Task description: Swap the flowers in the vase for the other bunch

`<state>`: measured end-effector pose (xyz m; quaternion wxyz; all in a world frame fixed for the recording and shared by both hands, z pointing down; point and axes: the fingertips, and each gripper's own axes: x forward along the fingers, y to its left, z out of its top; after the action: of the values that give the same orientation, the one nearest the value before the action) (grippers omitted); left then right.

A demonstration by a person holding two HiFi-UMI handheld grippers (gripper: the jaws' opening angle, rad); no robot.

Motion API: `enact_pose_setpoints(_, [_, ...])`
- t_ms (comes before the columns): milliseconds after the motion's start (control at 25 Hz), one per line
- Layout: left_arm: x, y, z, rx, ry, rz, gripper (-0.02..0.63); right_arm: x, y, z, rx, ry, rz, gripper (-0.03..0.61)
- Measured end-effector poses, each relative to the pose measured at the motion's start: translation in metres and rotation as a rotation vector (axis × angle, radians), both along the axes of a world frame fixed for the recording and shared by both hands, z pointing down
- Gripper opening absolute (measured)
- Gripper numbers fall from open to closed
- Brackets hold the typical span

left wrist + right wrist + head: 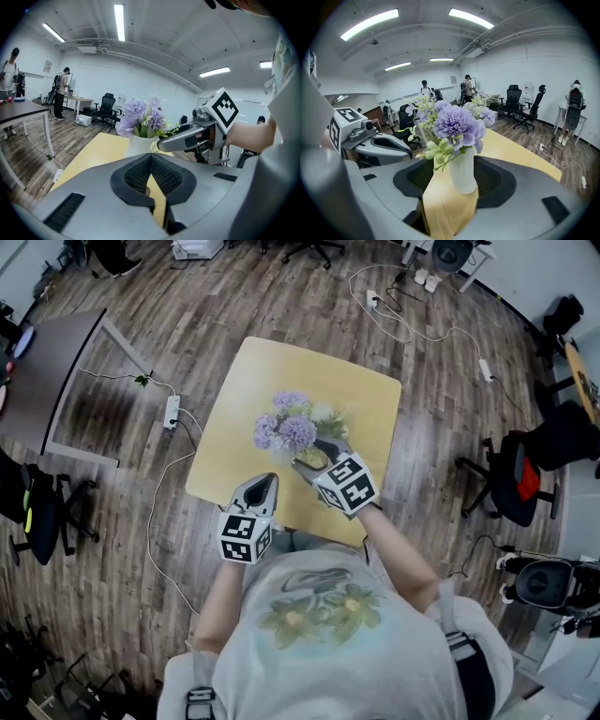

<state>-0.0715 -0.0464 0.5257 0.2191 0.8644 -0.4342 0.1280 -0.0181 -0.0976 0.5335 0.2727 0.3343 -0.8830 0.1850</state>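
A white vase [464, 174] with purple flowers [454, 124] stands on the yellow table [361, 399]. My right gripper [460, 182] is open around it. The vase sits between the two pads with a gap on each side. From the head view, the right gripper [315, 456] reaches in under the flowers [291, 427] from the near side. My left gripper [265, 486] hovers at the table's near edge, left of the vase [138, 144], shut with nothing in it. Its pads meet at the tips [151, 157]. I see only one bunch of flowers.
The table is small, with wooden floor all round. Cables and a power strip [172, 411] lie on the floor to the left. A dark table [47, 381] stands at far left, office chairs [525, 474] at right. People stand at the back of the room [61, 91].
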Motion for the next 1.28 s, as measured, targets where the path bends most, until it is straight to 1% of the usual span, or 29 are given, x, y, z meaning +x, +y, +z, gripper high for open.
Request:
enact_pose_setpoints(200, [0.0, 0.0, 0.001, -0.001, 0.001, 0.011, 0.018, 0.0, 0.009, 0.006, -0.016, -0.033, 0.01, 0.244])
enact_pose_setpoints(480, [0.005, -0.003, 0.001, -0.003, -0.001, 0.025, 0.018, 0.005, 0.019, 0.009, -0.021, -0.104, 0.021, 0.244])
enact_pose_setpoints(680, [0.008, -0.005, 0.002, -0.006, -0.007, 0.048, 0.018, 0.013, 0.022, 0.012, -0.014, -0.122, 0.061, 0.242])
enact_pose_setpoints(920, [0.018, -0.003, 0.002, -0.005, -0.009, 0.082, 0.018, 0.02, 0.031, 0.008, -0.037, -0.22, 0.117, 0.241])
enact_pose_setpoints(960, [0.02, -0.003, 0.002, -0.004, -0.009, 0.087, 0.018, 0.023, 0.031, 0.008, -0.038, -0.234, 0.13, 0.234])
enact_pose_setpoints(1000, [0.022, -0.003, 0.002, -0.003, -0.008, 0.093, 0.018, 0.026, 0.032, 0.007, -0.038, -0.247, 0.146, 0.206])
enact_pose_setpoints(1040, [0.025, -0.004, 0.002, -0.002, -0.008, 0.098, 0.018, 0.03, 0.032, 0.007, -0.035, -0.258, 0.162, 0.157])
enact_pose_setpoints(1080, [0.027, -0.004, 0.001, -0.001, -0.007, 0.104, 0.018, 0.034, 0.032, 0.006, -0.031, -0.267, 0.176, 0.125])
enact_pose_setpoints(1280, [0.035, -0.006, 0.001, 0.002, -0.004, 0.124, 0.018, 0.045, 0.036, 0.0, -0.005, -0.305, 0.192, 0.071])
